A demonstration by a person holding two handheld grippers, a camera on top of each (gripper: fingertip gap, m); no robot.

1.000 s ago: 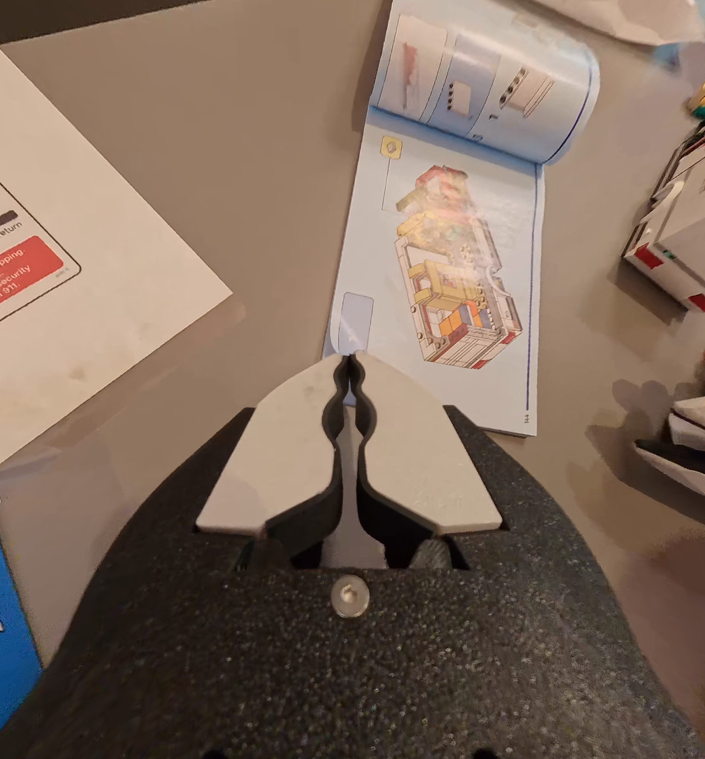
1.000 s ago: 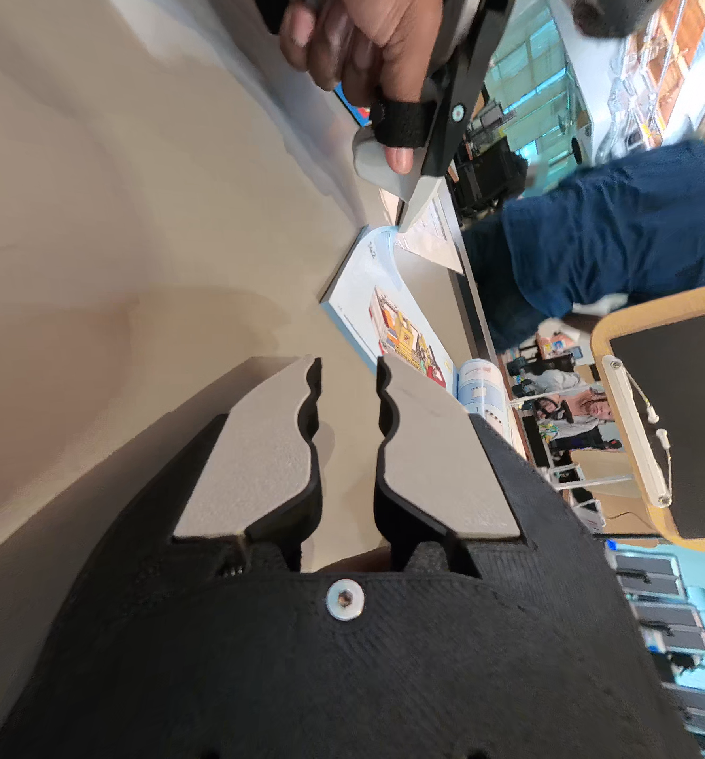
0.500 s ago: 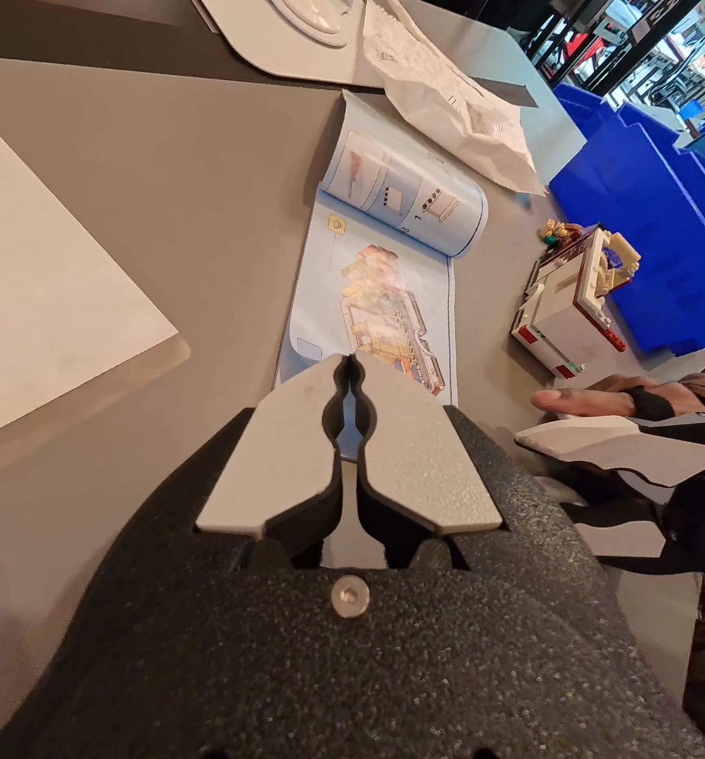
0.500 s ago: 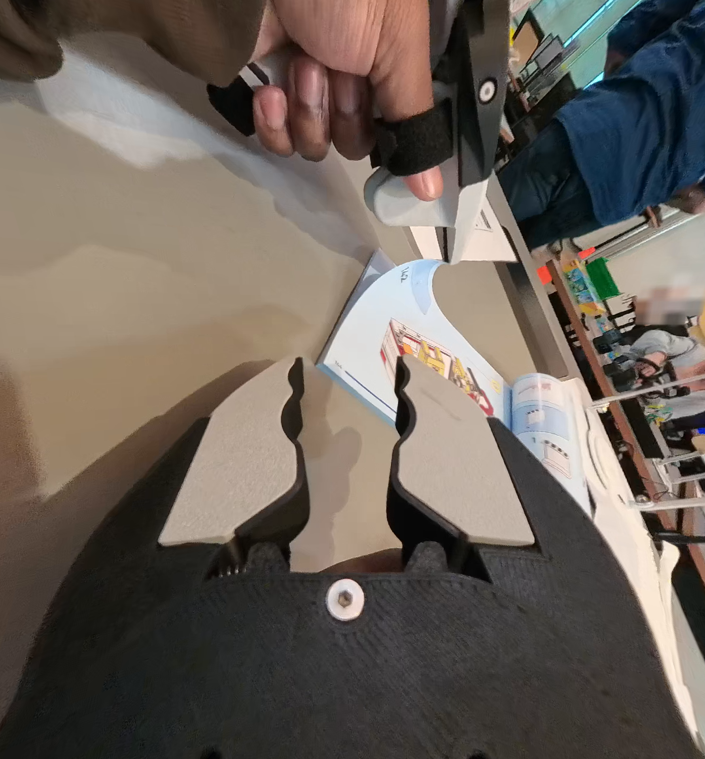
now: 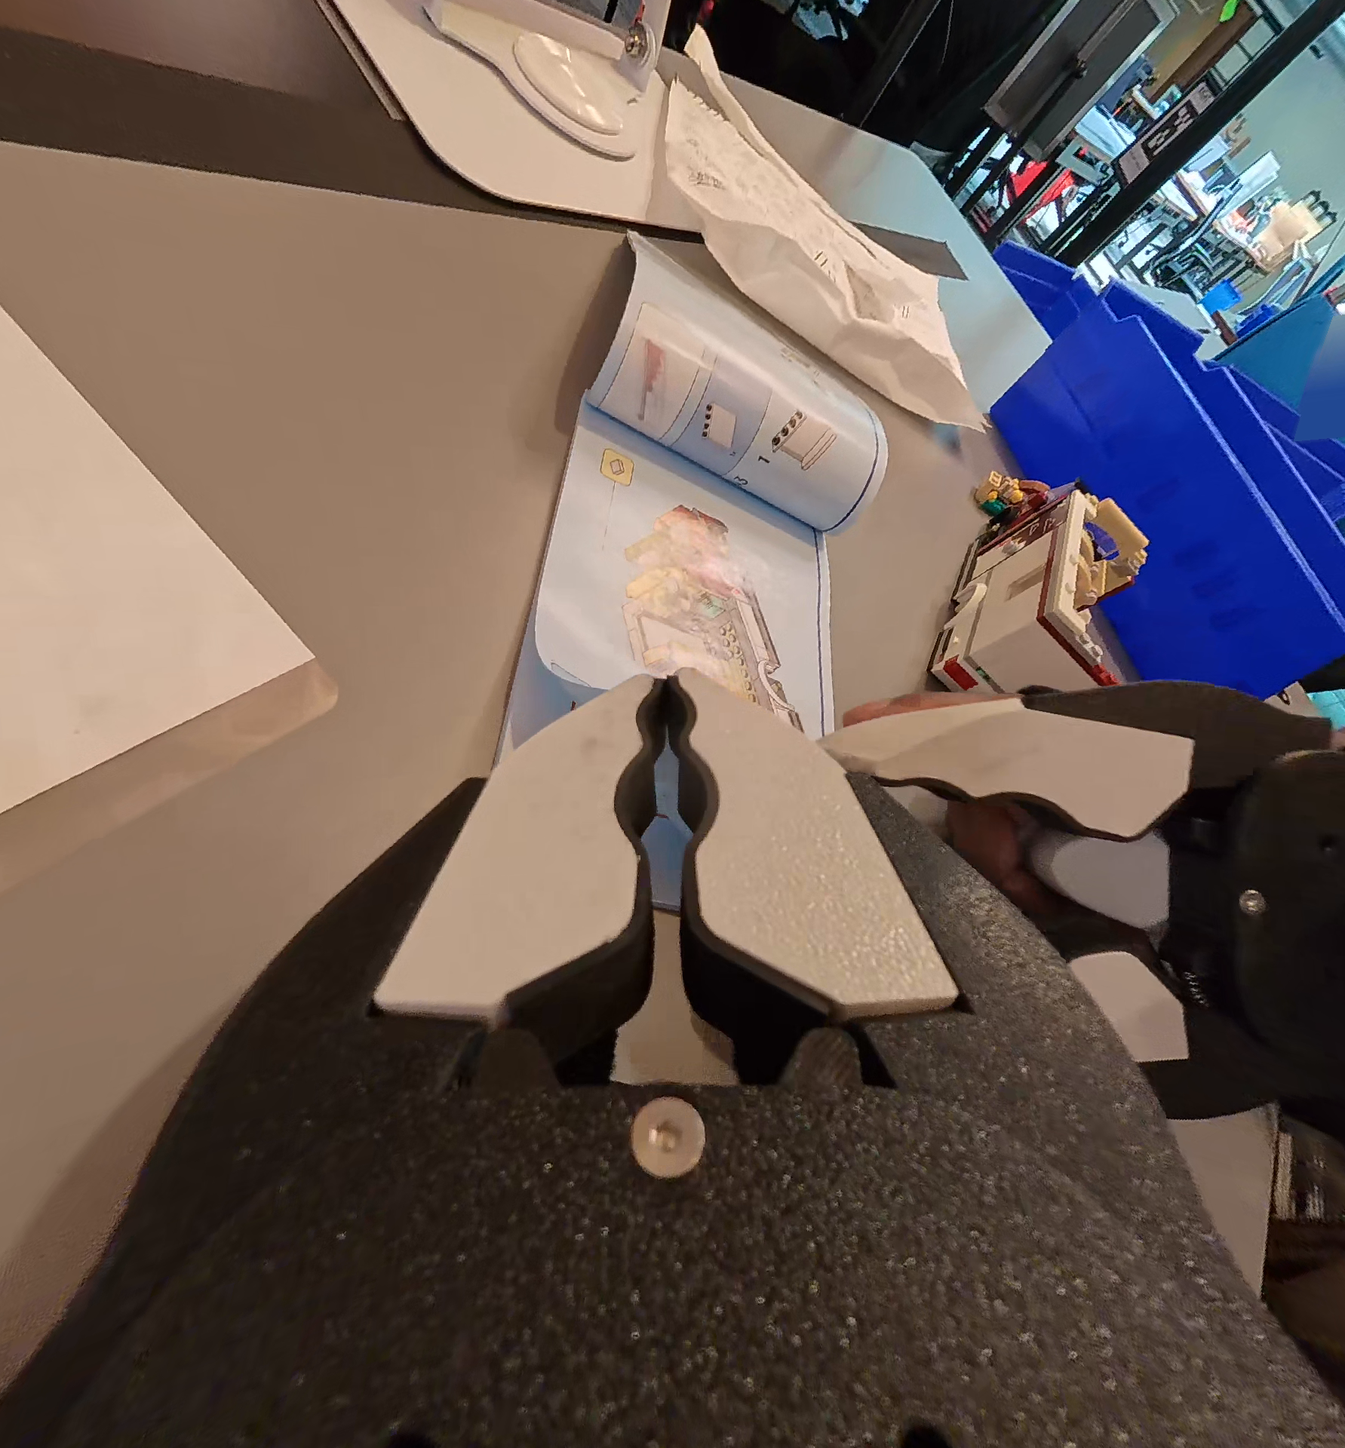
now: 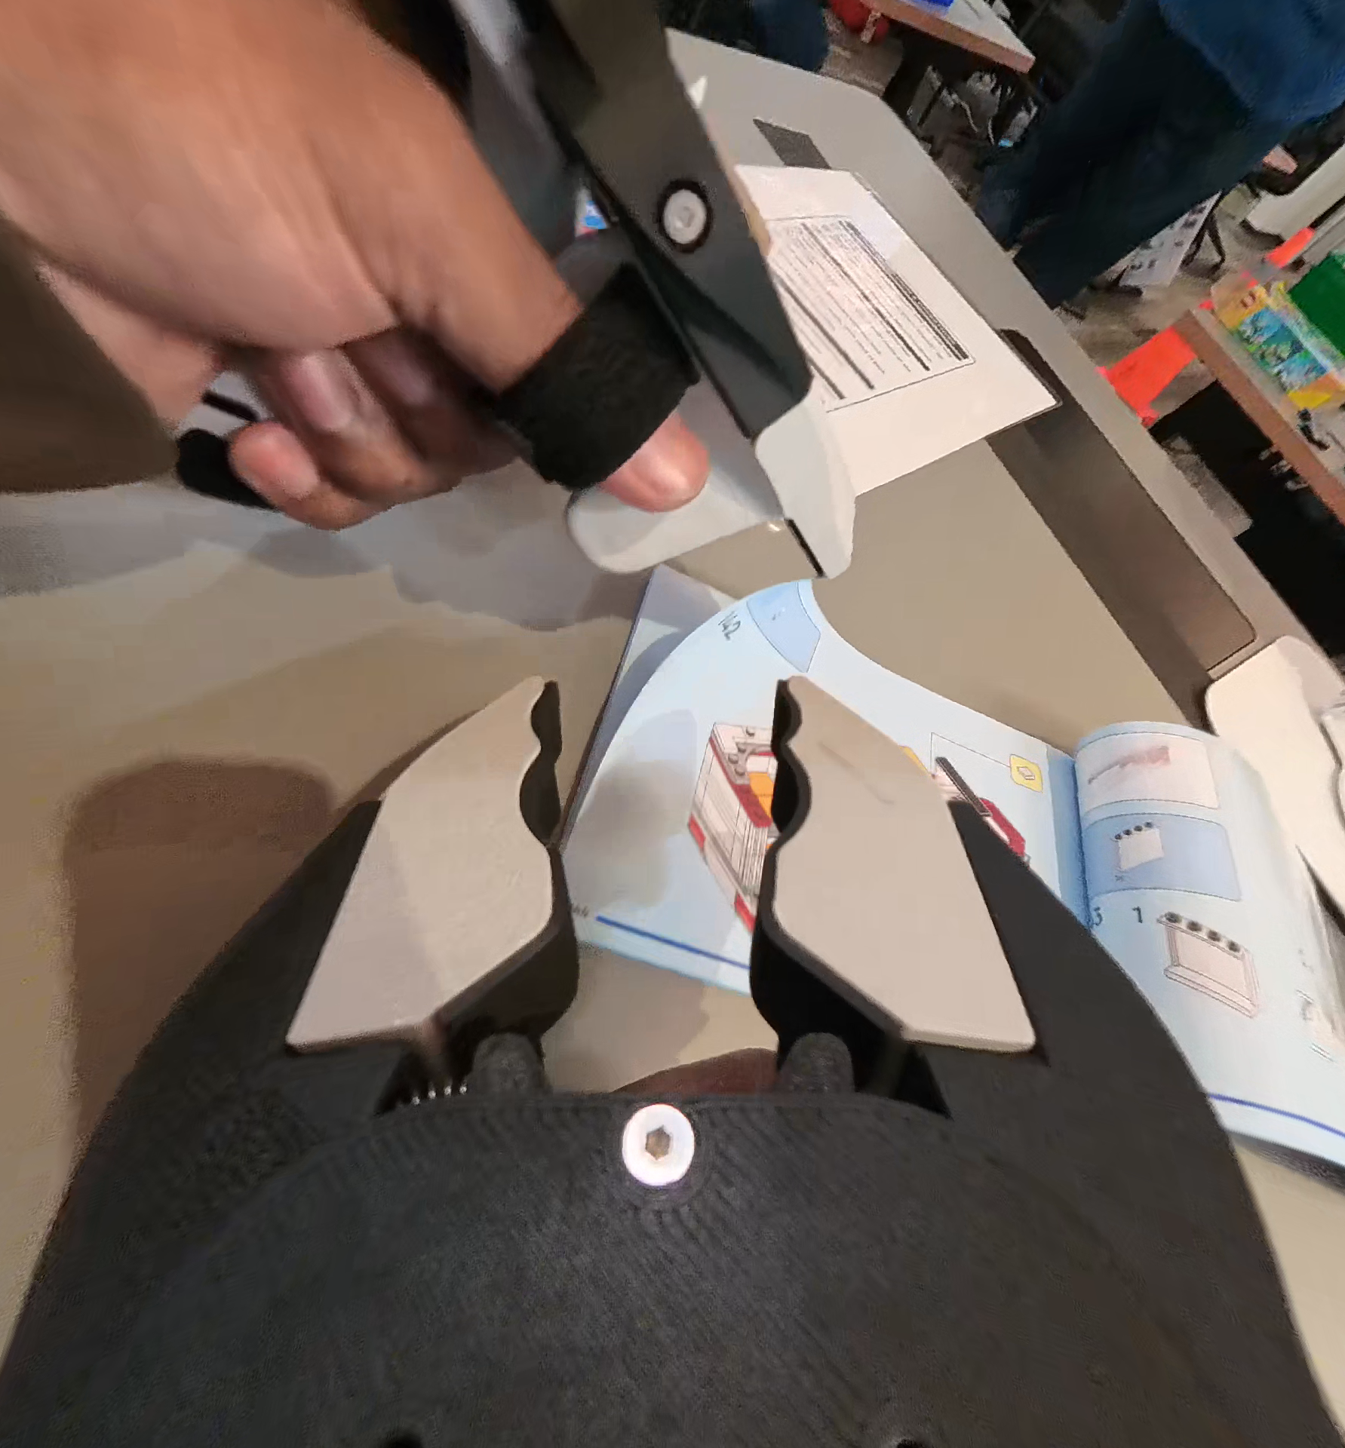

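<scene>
An open light-blue instruction booklet [image 5: 700, 595] lies on the grey table [image 5: 301, 392]. My left gripper [image 5: 665, 688] is shut over the booklet's near corner. In the right wrist view its fingertips [image 6: 818, 548] meet the corner of a page [image 6: 732, 689] that curves up off the booklet, so it pinches that page. My right gripper [image 6: 663, 689] is open and holds nothing. It is low over the table, and the lifted page's edge runs between its fingers without touching them. One of its fingers [image 5: 1006, 744] shows just right of the left gripper.
A white and red brick model [image 5: 1022, 619] stands right of the booklet, next to blue bins [image 5: 1202, 470]. Crumpled paper [image 5: 810, 251] and a white stand [image 5: 567, 102] lie beyond. A white laminated sheet [image 5: 65, 548] lies to the left. A person in blue [image 6: 1202, 117] stands past the table. The left gripper's tips are roughly 6 cm from the right gripper's.
My right jaws have opened wider and that gripper has swung round to face the booklet. My left gripper stayed shut and rose, and the page corner came up with it.
</scene>
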